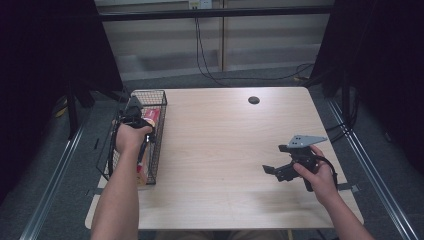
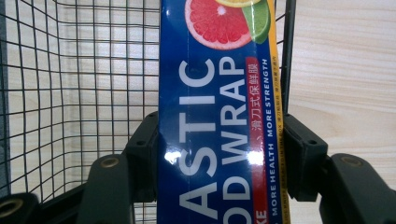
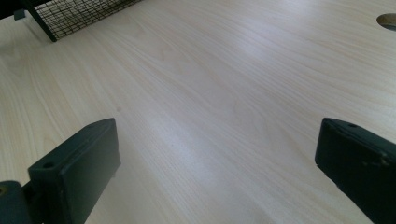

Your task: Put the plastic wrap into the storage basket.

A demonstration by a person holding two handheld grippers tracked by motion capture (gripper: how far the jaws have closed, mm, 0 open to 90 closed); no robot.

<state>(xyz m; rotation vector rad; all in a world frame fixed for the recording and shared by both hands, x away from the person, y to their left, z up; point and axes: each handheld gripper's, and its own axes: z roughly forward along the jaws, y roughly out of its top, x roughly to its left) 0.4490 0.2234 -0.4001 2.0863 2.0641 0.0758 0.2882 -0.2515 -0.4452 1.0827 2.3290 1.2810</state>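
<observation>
Left gripper view shows the left hand-held gripper (image 2: 219, 163) pinching a long blue box of plastic food wrap (image 2: 219, 116), one black jaw pressed on each side. That box sits inside the wire basket (image 2: 70, 70) at the left edge of the worktop (image 1: 225, 150). Over on the right, well apart, the right hand-held gripper (image 3: 215, 158) has its jaws spread wide above bare wood, holding nothing.

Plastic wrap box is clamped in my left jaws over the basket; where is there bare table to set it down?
The table is bare from the wire basket across to the right gripper, and back to the round hole. It is crowded inside the basket, where the left gripper holds the plastic wrap box.
</observation>
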